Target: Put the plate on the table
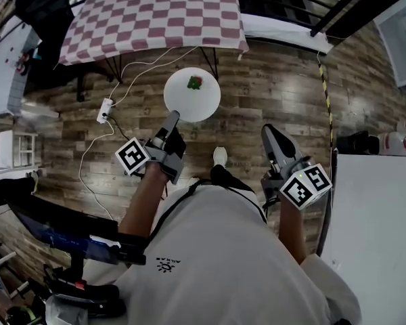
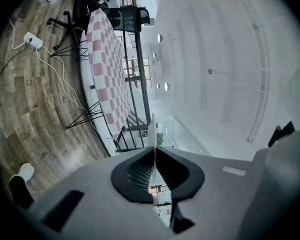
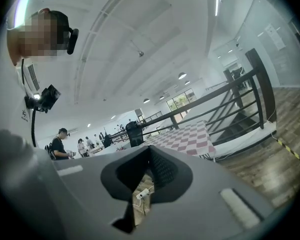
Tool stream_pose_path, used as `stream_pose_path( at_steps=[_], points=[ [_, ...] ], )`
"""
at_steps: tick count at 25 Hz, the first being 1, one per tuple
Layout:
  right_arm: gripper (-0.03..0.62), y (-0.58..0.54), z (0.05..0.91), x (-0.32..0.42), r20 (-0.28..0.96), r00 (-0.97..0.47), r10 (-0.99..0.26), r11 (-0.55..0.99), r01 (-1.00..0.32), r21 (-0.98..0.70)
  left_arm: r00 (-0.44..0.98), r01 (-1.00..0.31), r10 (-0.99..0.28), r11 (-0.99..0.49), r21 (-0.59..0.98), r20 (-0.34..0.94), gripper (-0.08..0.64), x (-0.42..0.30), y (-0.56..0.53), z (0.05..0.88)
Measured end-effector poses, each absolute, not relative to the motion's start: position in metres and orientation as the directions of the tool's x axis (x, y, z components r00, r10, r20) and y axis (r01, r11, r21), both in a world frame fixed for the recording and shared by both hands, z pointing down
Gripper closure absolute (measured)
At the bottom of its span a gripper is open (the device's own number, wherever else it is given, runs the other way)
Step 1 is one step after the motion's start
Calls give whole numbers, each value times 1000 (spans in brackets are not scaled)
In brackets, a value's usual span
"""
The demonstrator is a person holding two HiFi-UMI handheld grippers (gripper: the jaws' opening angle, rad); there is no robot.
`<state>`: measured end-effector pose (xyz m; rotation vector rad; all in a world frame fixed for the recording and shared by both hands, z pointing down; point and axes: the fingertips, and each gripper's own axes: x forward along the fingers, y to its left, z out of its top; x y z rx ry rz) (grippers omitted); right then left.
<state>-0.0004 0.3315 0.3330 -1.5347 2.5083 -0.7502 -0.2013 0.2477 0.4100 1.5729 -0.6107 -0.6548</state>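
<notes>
The left gripper is closed on the near rim of the white plate. In the left gripper view its jaws meet on the plate's thin edge, seen edge-on. The plate is held level above the wooden floor. It is not on the counter but short of the counter's near edge, toward the right corner. A small green and red item lies on the far half of the plate.

The right gripper has its jaws together with nothing between them. It points toward the counter, well apart from the plate. Each gripper carries a cube with black-and-white square markers.

The counter has a red-and-white checked cloth. A white power strip lies on the floor near its left legs. A small dark print on the person's white shirt is too small to read.
</notes>
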Motion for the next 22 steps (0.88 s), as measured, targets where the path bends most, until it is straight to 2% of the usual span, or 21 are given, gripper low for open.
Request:
stream_pose_path(
  at_steps=[22],
  points=[
    [584, 225, 348, 92, 151, -594, -790, 464, -741, -486, 604, -38, -796, -74, 997, -36, 540, -115, 167, 412]
  ],
)
